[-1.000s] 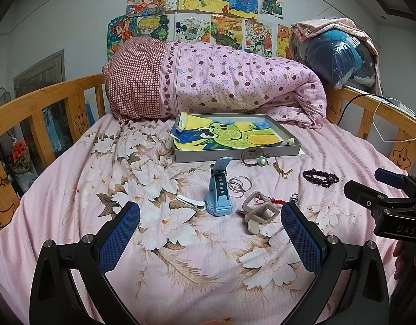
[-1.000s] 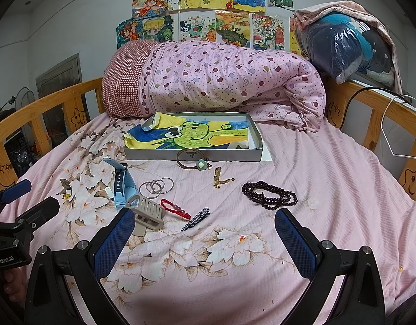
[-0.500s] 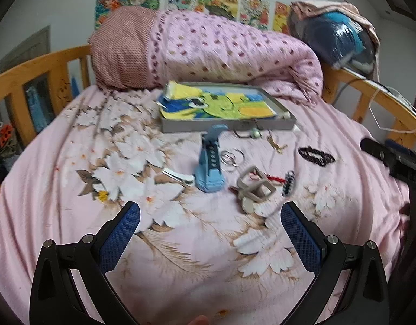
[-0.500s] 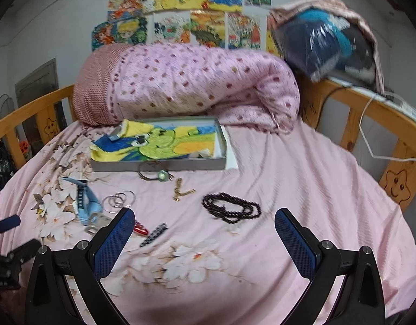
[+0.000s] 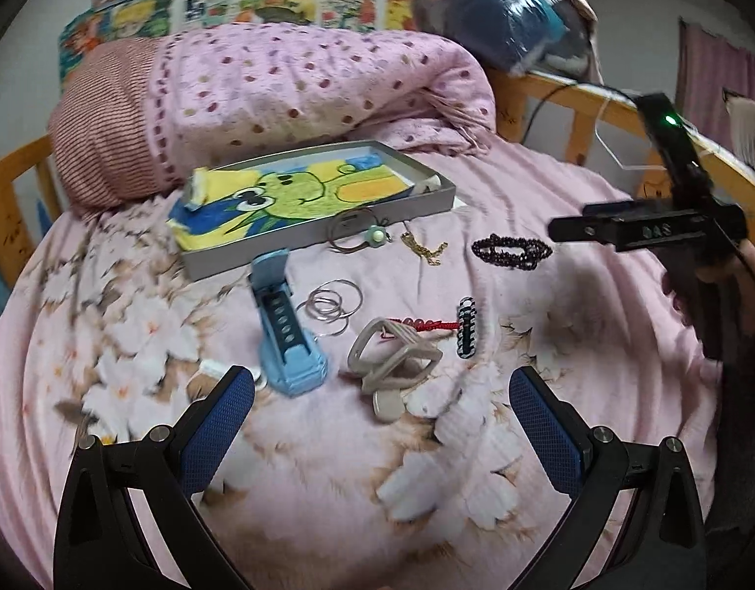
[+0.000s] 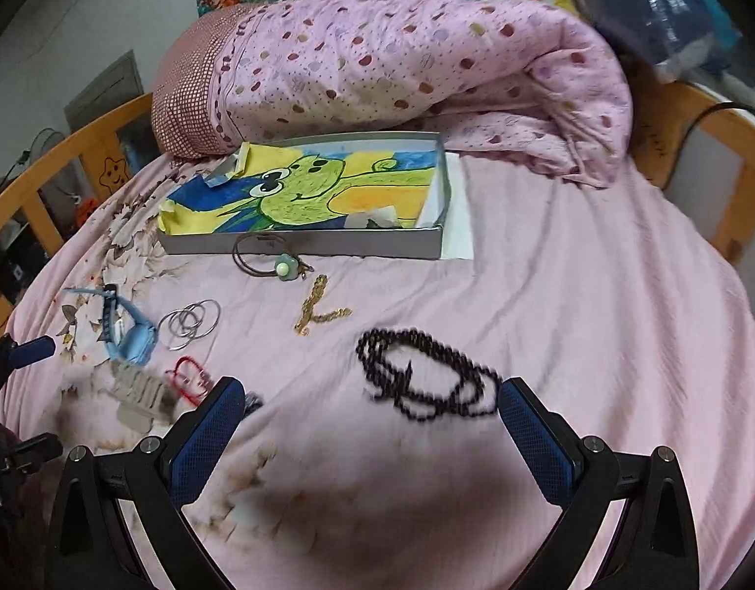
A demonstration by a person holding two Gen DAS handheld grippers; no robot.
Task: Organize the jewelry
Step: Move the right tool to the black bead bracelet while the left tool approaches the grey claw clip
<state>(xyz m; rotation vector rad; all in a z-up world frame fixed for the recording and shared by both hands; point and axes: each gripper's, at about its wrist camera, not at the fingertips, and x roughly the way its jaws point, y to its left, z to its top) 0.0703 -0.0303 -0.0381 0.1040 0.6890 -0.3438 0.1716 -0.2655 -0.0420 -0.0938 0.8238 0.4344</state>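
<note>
One tray [image 5: 426,206], one watch [image 5: 284,339], one bead bracelet [image 6: 421,378], one gold chain [image 6: 318,309].

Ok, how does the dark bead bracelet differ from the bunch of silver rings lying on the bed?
The dark bead bracelet is a strand of small, near-black beads coiled into loose overlapping loops; the silver rings are smooth, thin metal hoops, stacked and overlapping. The bracelet lies just ahead of the right tool; the rings lie further left, beside the blue watch. Both rest on the pink bedsheet, outside the grey tray.
</note>
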